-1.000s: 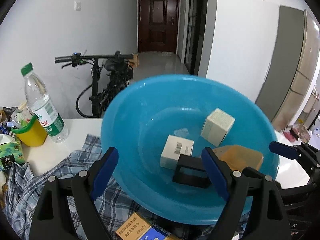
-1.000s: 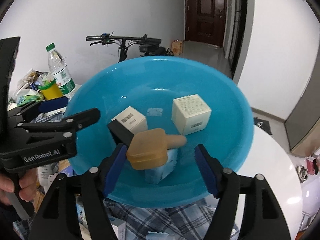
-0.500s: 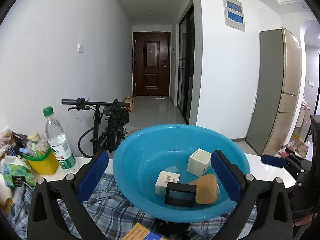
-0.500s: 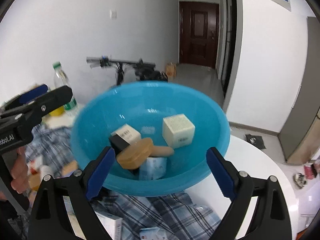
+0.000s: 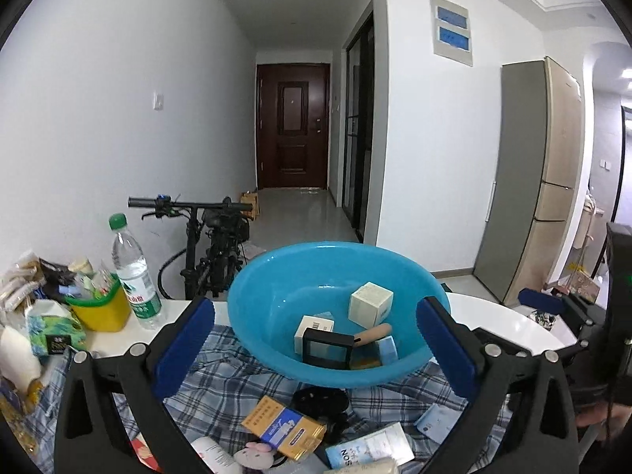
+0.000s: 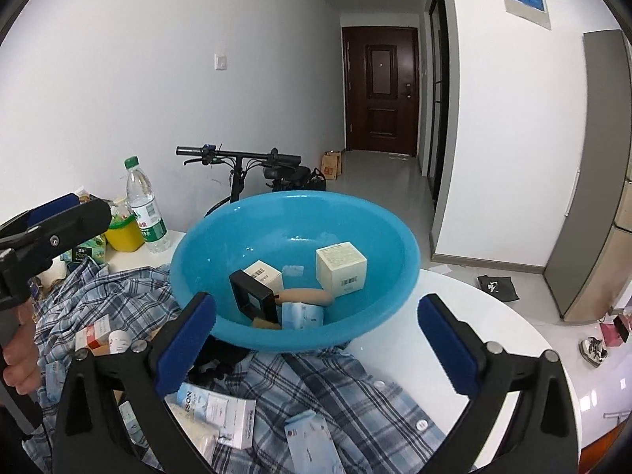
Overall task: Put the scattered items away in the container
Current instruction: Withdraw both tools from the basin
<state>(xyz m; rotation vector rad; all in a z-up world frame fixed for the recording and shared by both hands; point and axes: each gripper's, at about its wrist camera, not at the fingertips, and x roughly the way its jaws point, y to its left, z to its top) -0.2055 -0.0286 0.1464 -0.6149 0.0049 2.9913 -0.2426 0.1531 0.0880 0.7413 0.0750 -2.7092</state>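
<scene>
A blue plastic basin point(image 5: 276, 296) point(image 6: 221, 245) sits tilted on a plaid shirt point(image 5: 237, 379) point(image 6: 316, 387). It holds two cream boxes point(image 5: 370, 303) point(image 6: 341, 269), a black frame box point(image 5: 327, 349) point(image 6: 252, 297), a tan brush point(image 5: 373, 333) point(image 6: 308, 297) and a light blue pack point(image 6: 302, 316). My left gripper point(image 5: 314, 351) is open and empty, held before the basin. My right gripper point(image 6: 316, 349) is open and empty, near the basin's front rim. Loose items lie on the shirt: an orange-blue box point(image 5: 282, 428), a white carton point(image 6: 221, 414), a blue pack point(image 6: 312, 446).
A water bottle point(image 5: 132, 276) point(image 6: 144, 209), a yellow-green cup point(image 5: 100, 310) point(image 6: 122, 229) and snack packs point(image 5: 51, 328) crowd the table's left end. A bicycle point(image 5: 213, 245) stands behind. The white round table point(image 6: 493, 335) edge curves on the right.
Both grippers have pulled back and up from the basin and opened wider. The tan brush, held over the basin by the right gripper a second ago, now lies inside it.
</scene>
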